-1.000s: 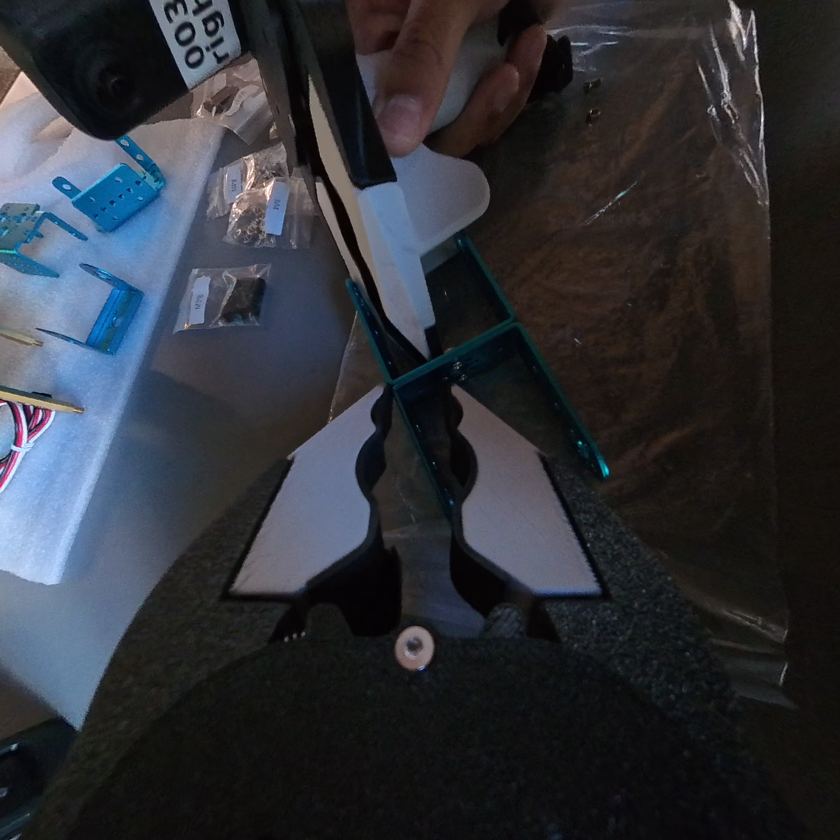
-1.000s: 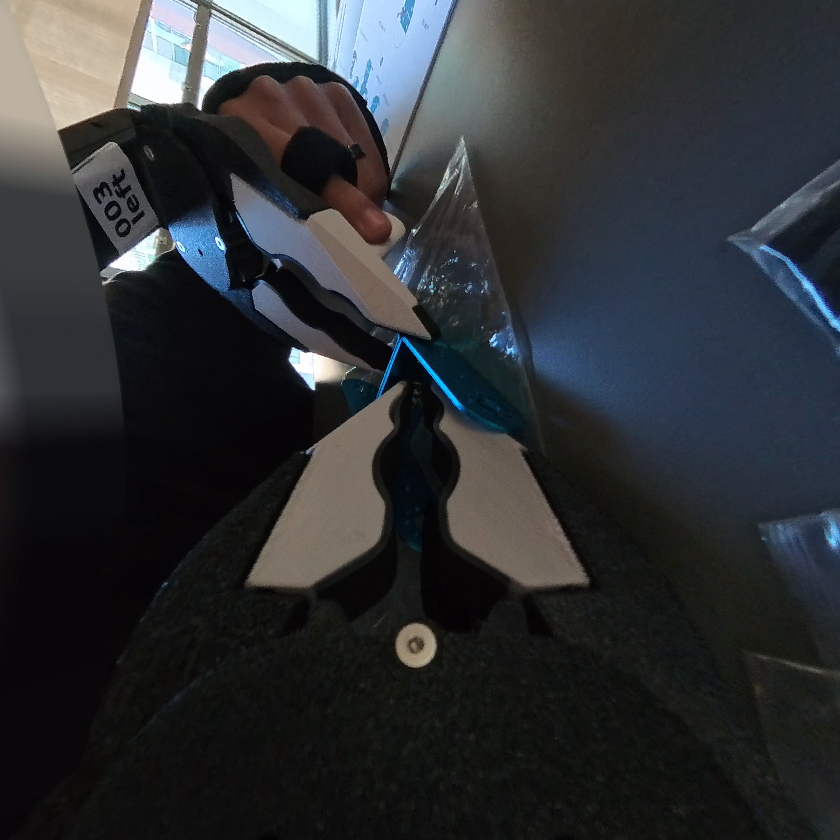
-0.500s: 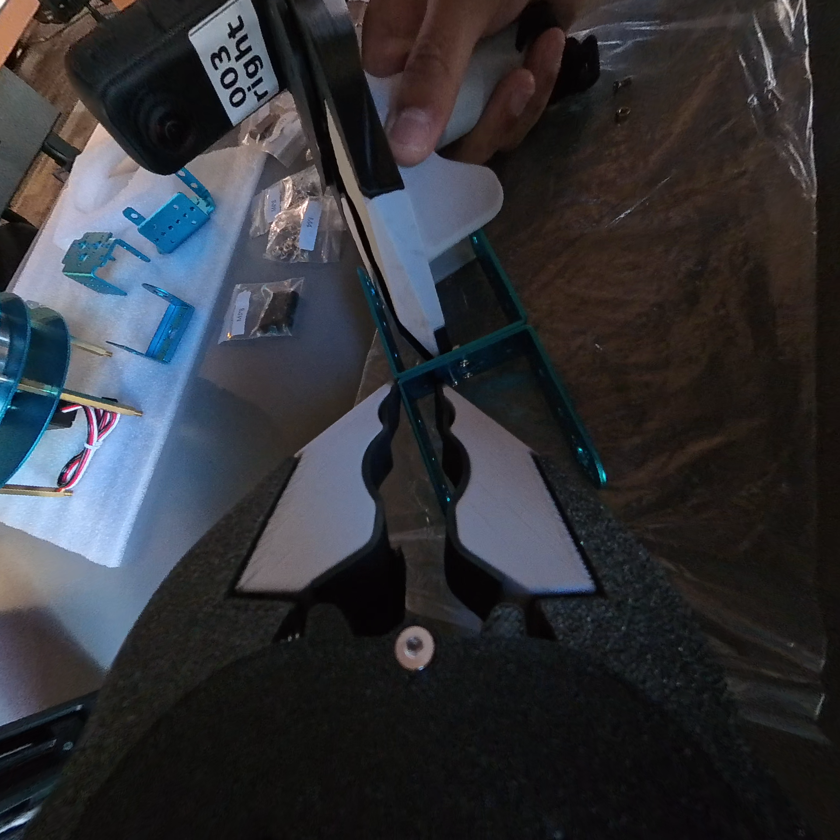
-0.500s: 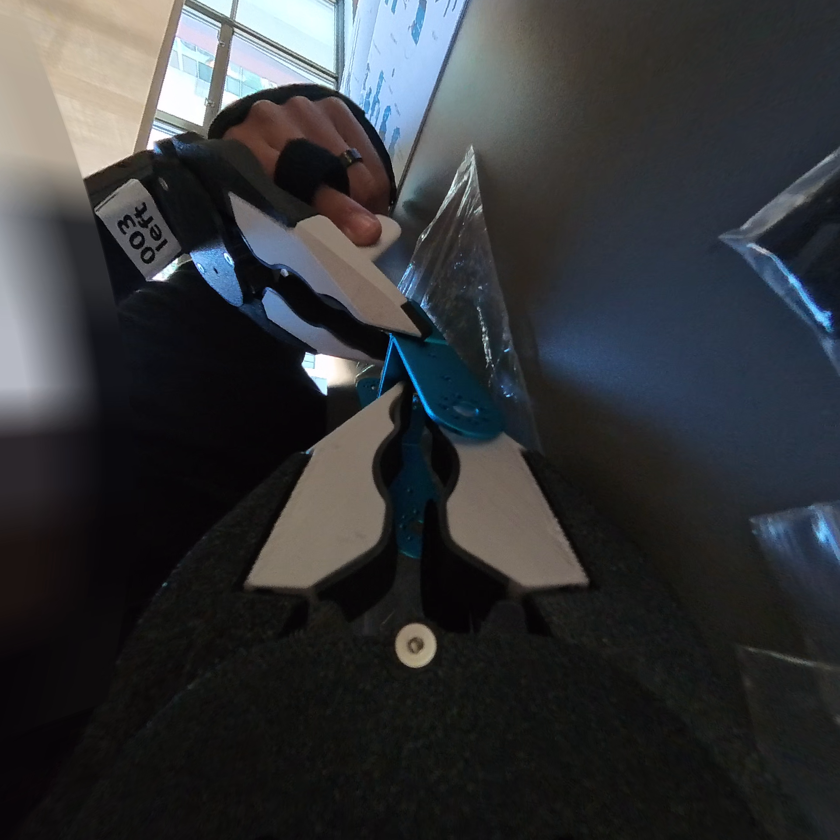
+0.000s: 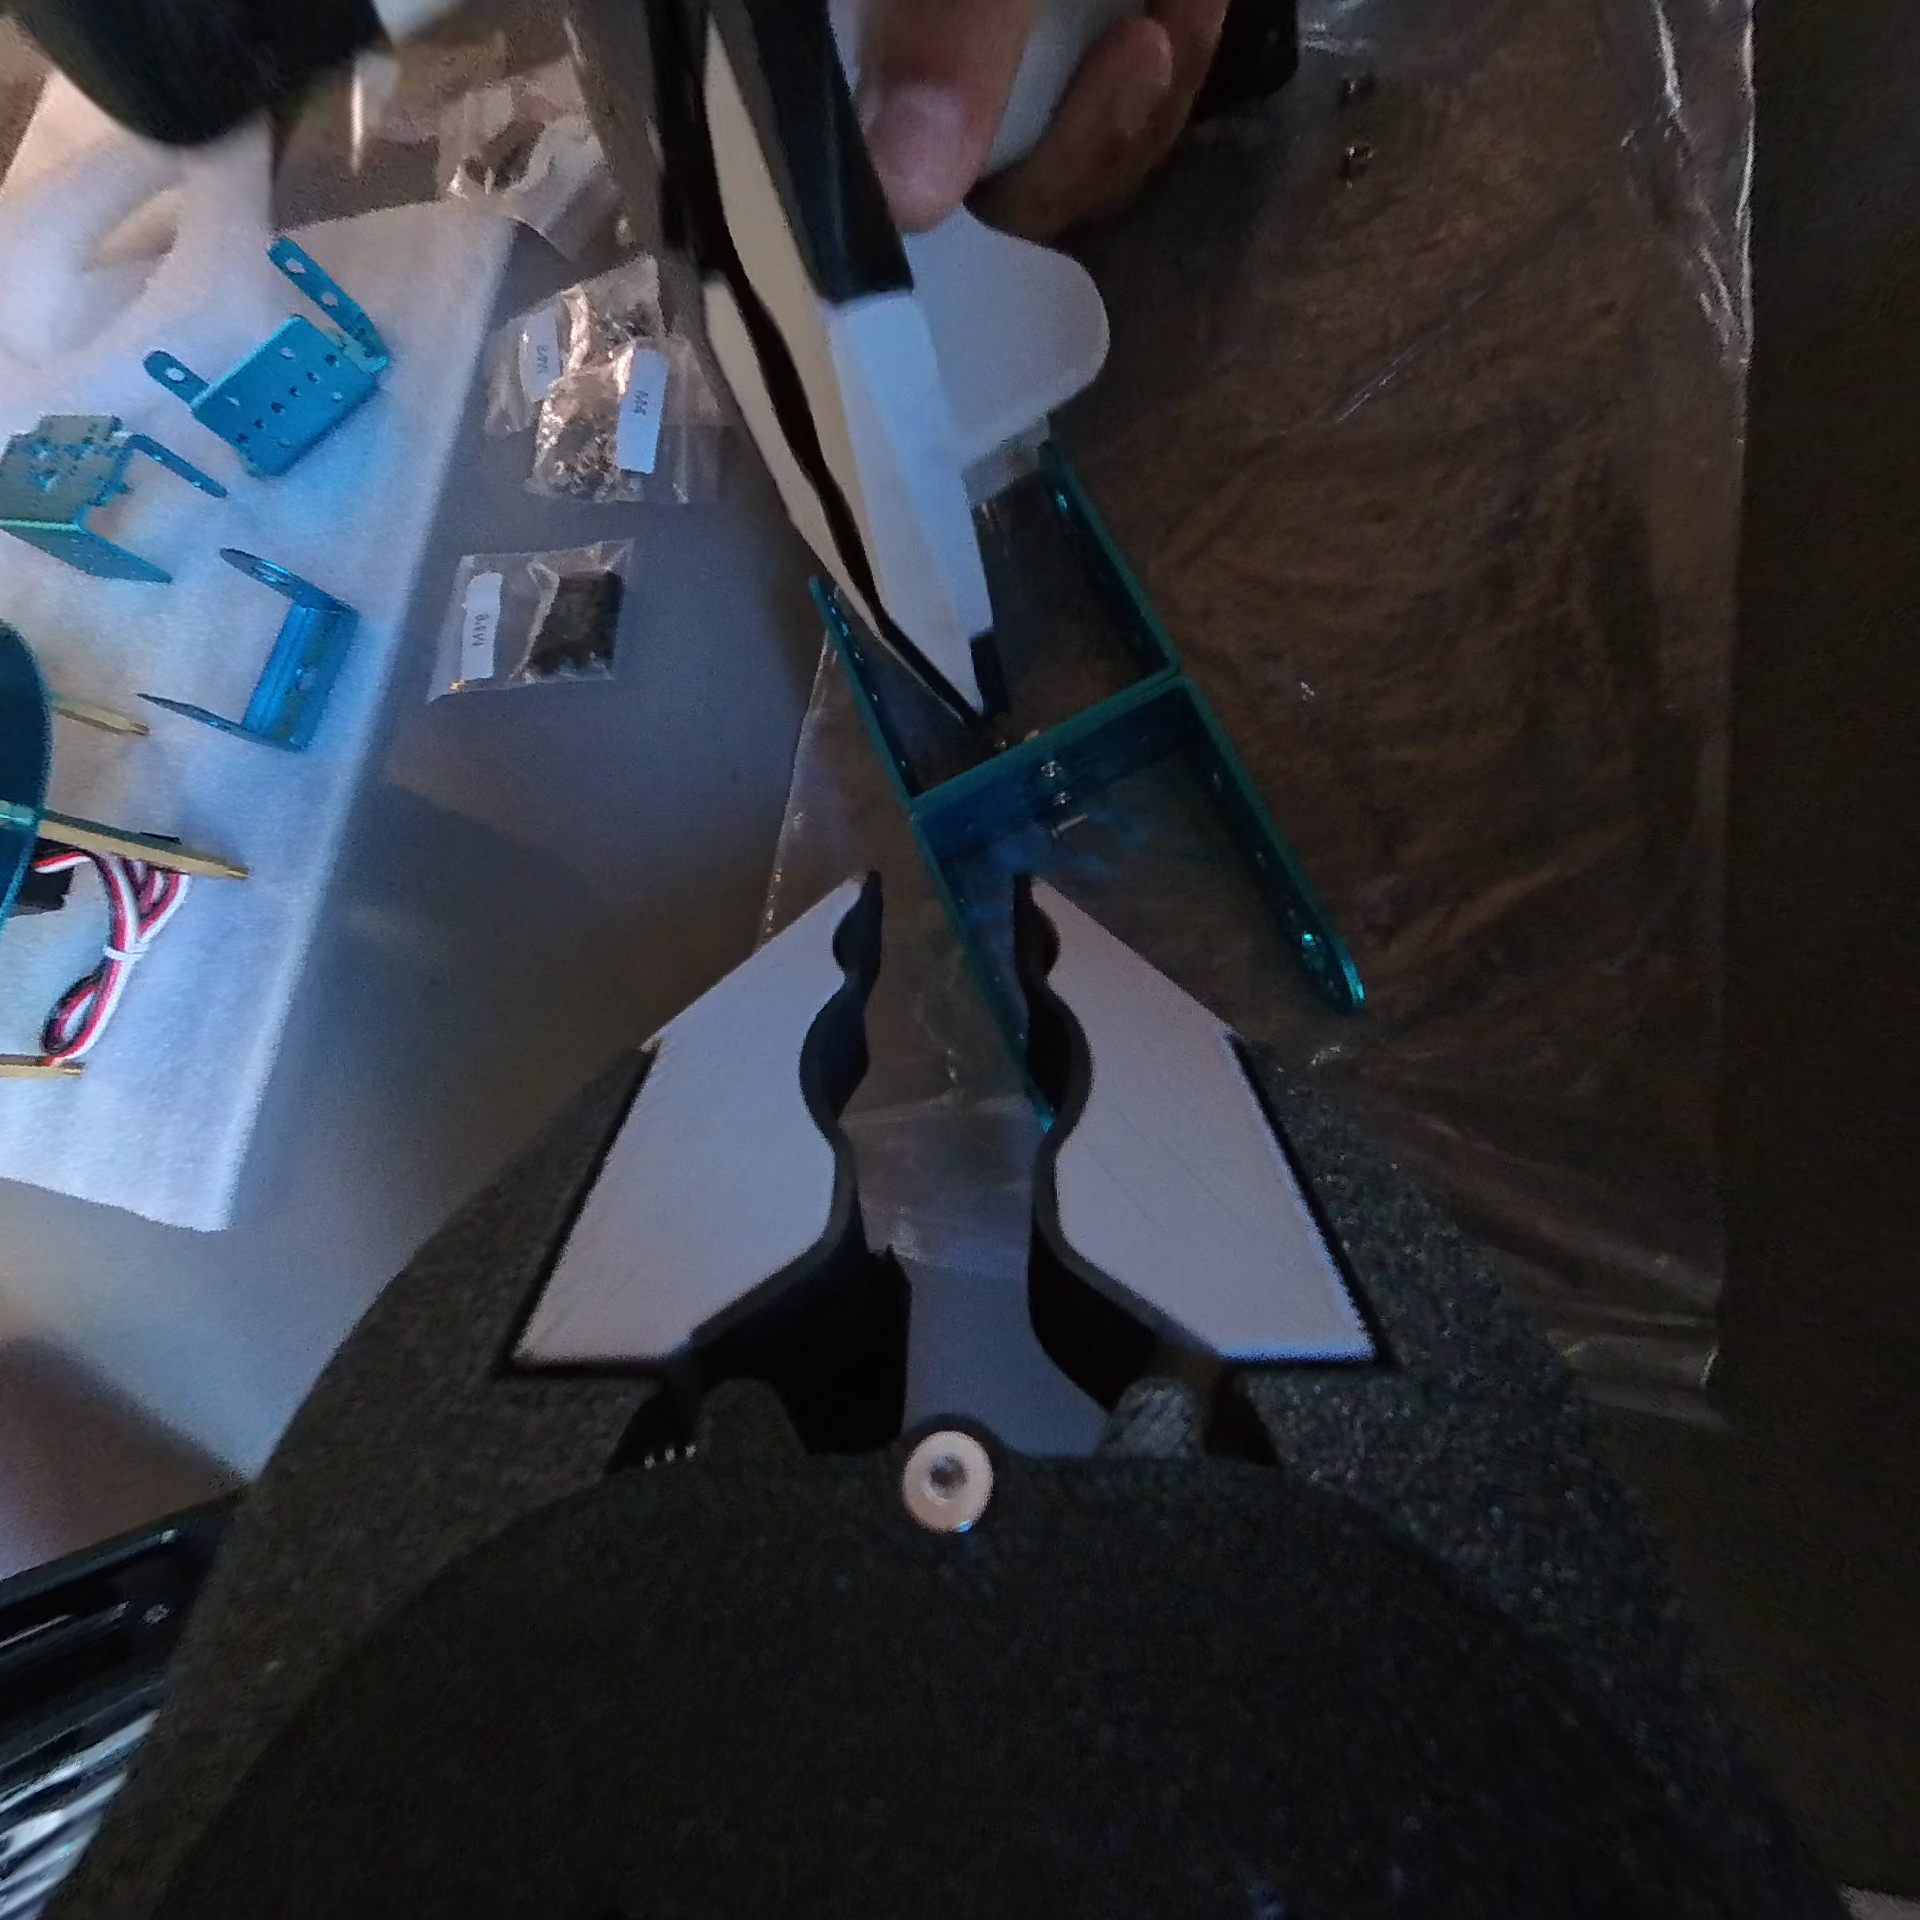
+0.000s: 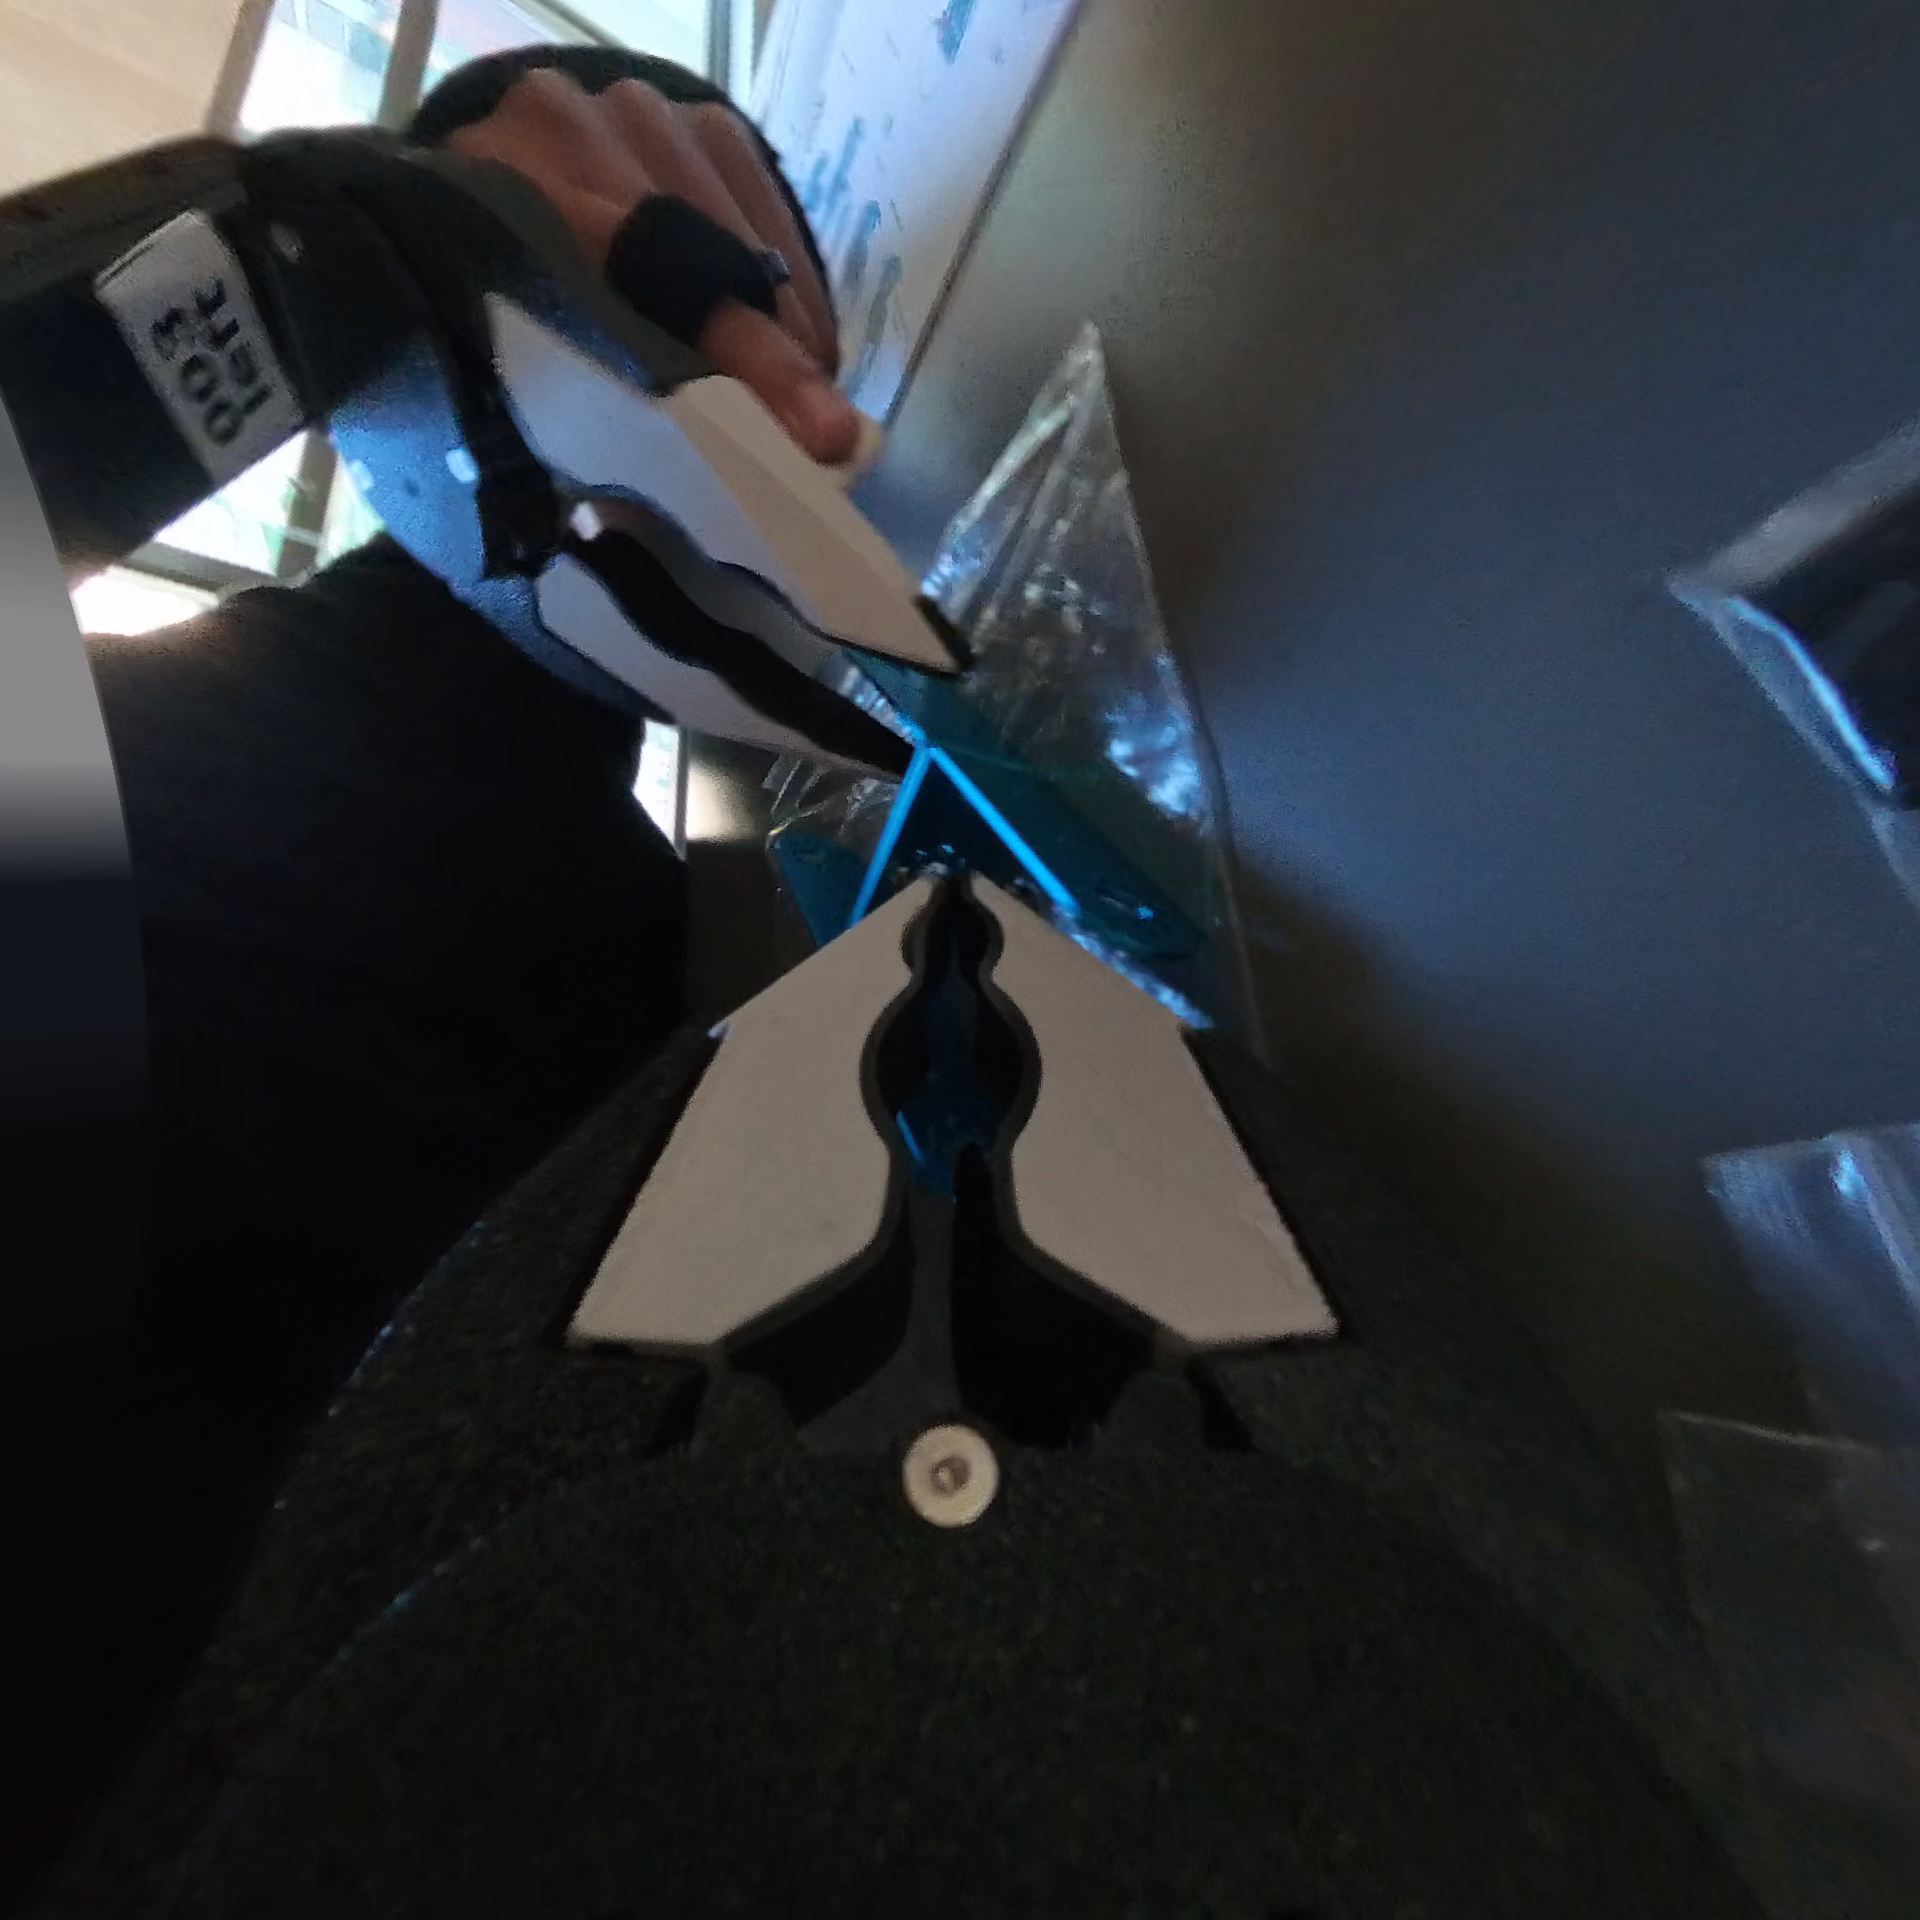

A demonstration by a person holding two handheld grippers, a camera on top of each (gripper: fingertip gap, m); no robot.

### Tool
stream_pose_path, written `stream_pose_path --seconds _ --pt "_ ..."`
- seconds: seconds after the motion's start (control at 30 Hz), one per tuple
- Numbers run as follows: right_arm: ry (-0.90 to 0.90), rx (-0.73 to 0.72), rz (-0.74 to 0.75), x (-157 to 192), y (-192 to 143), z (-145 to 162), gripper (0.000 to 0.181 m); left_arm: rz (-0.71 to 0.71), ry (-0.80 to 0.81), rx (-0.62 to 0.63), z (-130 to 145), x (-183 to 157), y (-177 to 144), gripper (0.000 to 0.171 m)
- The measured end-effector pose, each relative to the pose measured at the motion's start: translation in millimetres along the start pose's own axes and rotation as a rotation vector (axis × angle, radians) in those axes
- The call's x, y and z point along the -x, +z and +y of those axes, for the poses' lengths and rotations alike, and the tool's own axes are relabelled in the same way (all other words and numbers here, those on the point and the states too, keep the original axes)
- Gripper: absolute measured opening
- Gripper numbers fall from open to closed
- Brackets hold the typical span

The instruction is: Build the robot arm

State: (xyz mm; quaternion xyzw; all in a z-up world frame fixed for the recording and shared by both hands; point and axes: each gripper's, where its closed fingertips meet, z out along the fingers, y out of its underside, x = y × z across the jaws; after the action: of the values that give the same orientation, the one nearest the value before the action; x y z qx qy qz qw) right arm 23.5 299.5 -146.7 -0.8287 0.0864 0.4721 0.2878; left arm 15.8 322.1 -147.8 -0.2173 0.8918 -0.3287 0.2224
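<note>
A teal metal bracket assembly (image 5: pixel 1049 769) made of two joined U-brackets lies on a clear plastic bag (image 5: pixel 1455 520) on a dark table. My left gripper (image 5: pixel 945 894) is open a little. One bracket leg runs between its fingers and rests against the right finger. My right gripper (image 5: pixel 971 691) comes down from above, held by a hand (image 5: pixel 935 104), and is shut on the opposite leg. In the right wrist view my right gripper (image 6: pixel 951 883) pinches the blue bracket (image 6: pixel 997 821). There my left gripper (image 6: pixel 925 707) straddles the bracket's far end, with the bag (image 6: pixel 1070 582) behind it.
A white foam sheet (image 5: pixel 156 1039) at the left carries several blue brackets (image 5: pixel 286 400), brass standoffs (image 5: pixel 156 847) and a red-and-white servo lead (image 5: pixel 104 935). Small bags of screws (image 5: pixel 592 405) lie beside it. Loose screws (image 5: pixel 1351 156) lie at the bag's far end. Less than 4 cm separates the two grippers' tips.
Both grippers and the bracket have shifted slightly together. In the right wrist view the bracket has tilted back down toward the table and the left gripper sits higher. The grips look unchanged.
</note>
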Motion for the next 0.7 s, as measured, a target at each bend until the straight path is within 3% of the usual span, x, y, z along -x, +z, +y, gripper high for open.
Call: stream_pose_path --seconds 0.07,0.13,0.2,0.3,0.47,0.7 --pt "-0.156 0.001 0.030 13.8 -4.3 -3.6 0.000 0.040 -0.010 0.010 1.9 -7.6 3.2 0.024" --pt "-0.359 -0.015 0.154 16.6 -12.2 -11.0 0.000 0.037 0.001 0.024 4.6 -9.4 6.9 0.021" --pt "-0.523 0.005 0.259 17.5 -17.2 -11.4 0.000 0.006 -0.017 0.038 5.6 -3.8 8.2 0.006" --pt "-0.644 0.097 0.385 10.0 -20.3 -3.2 0.017 0.002 -0.028 0.037 5.9 -3.2 8.4 0.005" --pt "-0.630 0.141 0.325 22.7 -13.5 8.8 0.020 -0.026 -0.050 0.023 0.1 0.8 5.9 0.002" --pt "-0.616 0.105 0.348 37.9 -47.5 -3.8 0.024 -0.159 -0.032 0.025 -1.0 16.5 -25.4 0.000"
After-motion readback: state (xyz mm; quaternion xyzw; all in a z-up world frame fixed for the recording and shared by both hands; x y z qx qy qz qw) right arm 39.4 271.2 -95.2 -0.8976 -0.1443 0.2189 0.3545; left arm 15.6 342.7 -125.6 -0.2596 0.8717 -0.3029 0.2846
